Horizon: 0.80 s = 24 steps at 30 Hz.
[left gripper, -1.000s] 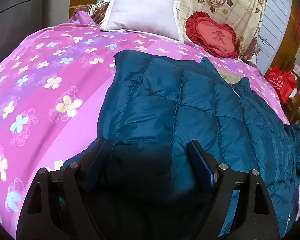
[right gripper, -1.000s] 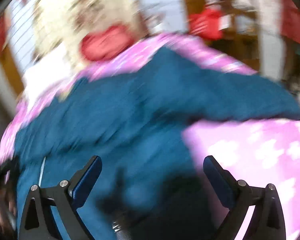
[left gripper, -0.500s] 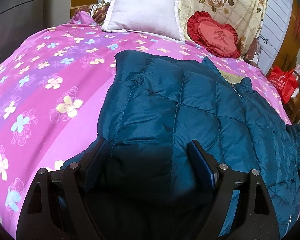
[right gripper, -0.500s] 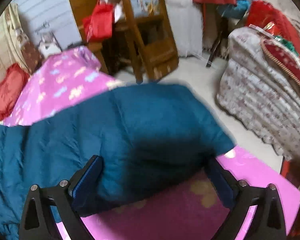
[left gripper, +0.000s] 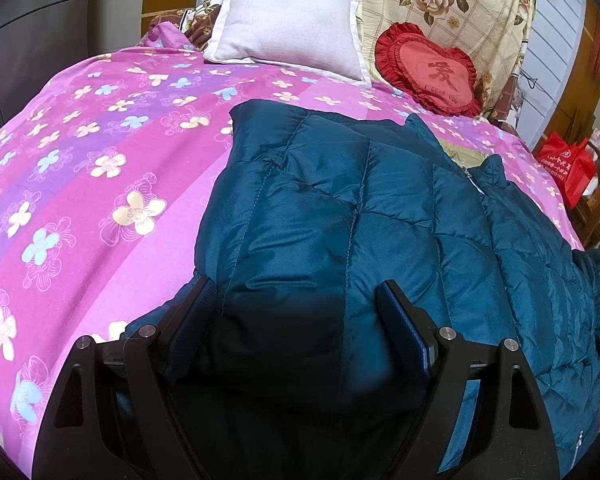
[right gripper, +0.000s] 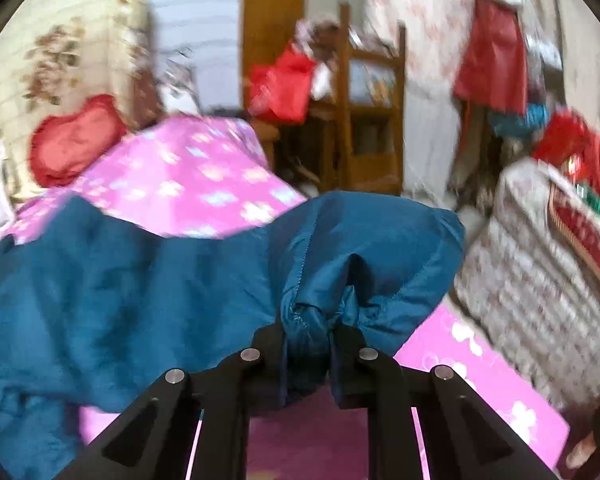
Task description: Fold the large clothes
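A teal quilted jacket (left gripper: 340, 208) lies spread on the pink flowered bedspread (left gripper: 100, 168). My left gripper (left gripper: 296, 300) stands open low over the jacket's near end. A thick fold of the jacket fills the gap between its fingers, and fabric runs on past the right finger. In the right wrist view my right gripper (right gripper: 308, 332) is closing tight on the bunched end of the jacket's sleeve (right gripper: 364, 240). It holds that end lifted off the bedspread (right gripper: 188, 176), near the bed's edge.
A white pillow (left gripper: 288, 28) and a red heart cushion (left gripper: 432, 68) lean at the head of the bed. Beyond the bed's right edge stand a red bag (right gripper: 284, 84), a wooden shelf (right gripper: 372, 120) and a patterned covered piece of furniture (right gripper: 540, 248).
The right gripper swung along the jacket to the sleeve end and went from wide open to pinched on it. The left gripper and the jacket under it stayed put.
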Tool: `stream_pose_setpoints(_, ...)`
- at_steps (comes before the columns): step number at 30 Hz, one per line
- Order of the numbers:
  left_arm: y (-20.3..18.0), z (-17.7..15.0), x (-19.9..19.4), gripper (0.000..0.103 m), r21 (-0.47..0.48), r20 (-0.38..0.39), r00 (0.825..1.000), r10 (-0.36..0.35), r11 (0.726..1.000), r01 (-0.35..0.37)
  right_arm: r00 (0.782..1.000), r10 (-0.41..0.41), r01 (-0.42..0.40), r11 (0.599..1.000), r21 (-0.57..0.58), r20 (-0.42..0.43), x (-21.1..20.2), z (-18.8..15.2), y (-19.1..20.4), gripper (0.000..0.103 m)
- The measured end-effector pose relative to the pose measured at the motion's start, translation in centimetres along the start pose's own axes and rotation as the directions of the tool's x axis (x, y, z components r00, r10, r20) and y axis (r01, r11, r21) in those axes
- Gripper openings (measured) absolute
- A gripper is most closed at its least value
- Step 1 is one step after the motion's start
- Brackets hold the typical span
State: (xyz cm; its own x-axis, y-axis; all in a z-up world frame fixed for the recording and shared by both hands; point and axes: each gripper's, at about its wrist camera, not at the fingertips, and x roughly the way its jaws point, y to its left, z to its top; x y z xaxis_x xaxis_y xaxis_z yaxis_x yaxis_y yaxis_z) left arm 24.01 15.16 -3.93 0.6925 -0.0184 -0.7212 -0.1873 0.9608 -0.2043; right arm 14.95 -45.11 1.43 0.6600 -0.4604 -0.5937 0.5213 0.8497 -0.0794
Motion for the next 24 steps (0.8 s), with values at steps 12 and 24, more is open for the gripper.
stream_pose_setpoints(12,0.2,0.0,0.0,0.083,-0.014,0.002,1.0,-0.014,1.0,0.014,0.944,0.324,-0.283,0.896,-0.343,0.067,-14.2,-6.0,23.1,0.015)
stream_pose_setpoints(24,0.3,0.0,0.1,0.084,-0.014,0.001,1.0,-0.014,1.0,0.014,0.851,0.52,-0.451,0.649,-0.612,-0.076,-14.2,-13.2,34.0,0.085)
